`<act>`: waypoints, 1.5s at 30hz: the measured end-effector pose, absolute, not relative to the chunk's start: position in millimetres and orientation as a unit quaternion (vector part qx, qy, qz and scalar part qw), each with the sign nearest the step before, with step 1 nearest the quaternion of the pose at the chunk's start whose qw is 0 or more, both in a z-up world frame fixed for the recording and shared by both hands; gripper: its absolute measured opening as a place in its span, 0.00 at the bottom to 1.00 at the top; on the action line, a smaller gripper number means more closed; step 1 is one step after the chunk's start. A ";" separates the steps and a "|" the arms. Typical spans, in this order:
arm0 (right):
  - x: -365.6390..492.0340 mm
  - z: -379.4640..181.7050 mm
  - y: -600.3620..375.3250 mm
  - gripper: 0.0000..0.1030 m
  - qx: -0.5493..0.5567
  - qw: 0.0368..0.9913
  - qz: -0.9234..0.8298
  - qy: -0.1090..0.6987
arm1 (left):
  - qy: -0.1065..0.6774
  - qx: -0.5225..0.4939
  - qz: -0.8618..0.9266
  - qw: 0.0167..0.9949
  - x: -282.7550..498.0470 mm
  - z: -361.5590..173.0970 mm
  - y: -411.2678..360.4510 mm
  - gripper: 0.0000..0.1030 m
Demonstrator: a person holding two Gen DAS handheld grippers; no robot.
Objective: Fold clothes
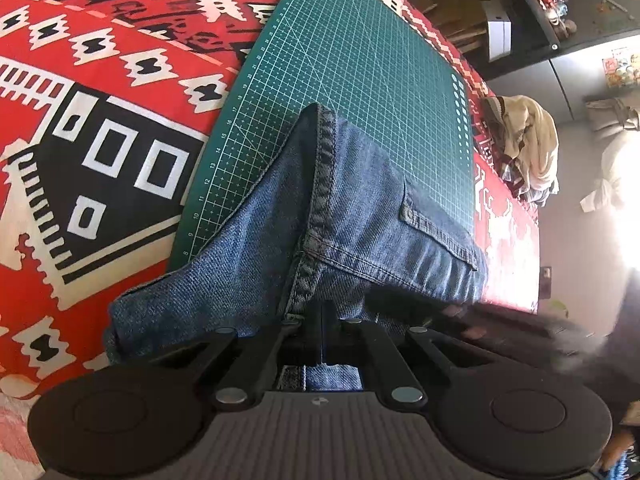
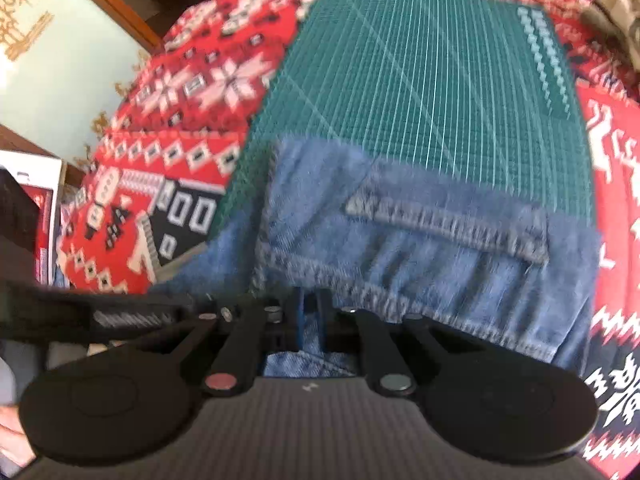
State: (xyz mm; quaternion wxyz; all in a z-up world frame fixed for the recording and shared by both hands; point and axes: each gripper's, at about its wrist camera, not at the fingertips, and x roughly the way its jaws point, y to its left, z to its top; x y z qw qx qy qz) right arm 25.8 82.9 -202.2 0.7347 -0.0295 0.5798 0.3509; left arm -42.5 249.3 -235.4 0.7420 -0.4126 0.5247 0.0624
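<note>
Both grippers clenching denim: left gripper (image 1: 322,330) pinching blue jeans (image 1: 340,216) at a thick seam, right gripper (image 2: 314,322) gripping the same fabric, probably near the waistband, view blurred. Jeans lying bunched on the green cutting mat (image 1: 360,60), back pocket (image 1: 436,224) showing, over a red patterned blanket (image 1: 100,80).

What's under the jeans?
The jeans lie partly on a green cutting mat, which sits on a red patterned blanket. Both grippers, left and right, pinch the denim. The mat beneath the denim is hidden.
</note>
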 end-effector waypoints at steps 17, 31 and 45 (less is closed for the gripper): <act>68.6 -220.5 73.8 0.00 0.011 0.728 0.298 0.617 | 0.524 -0.421 0.055 0.738 -43.1 -236.2 251.9 0.03; 77.5 -221.1 28.7 0.00 0.026 0.731 0.265 0.628 | 0.529 -0.410 0.057 0.740 -39.3 -233.6 248.0 0.03; 78.7 -219.1 -33.3 0.00 0.020 0.749 0.203 0.631 | 0.534 -0.401 0.057 0.742 -36.1 -232.9 245.5 0.03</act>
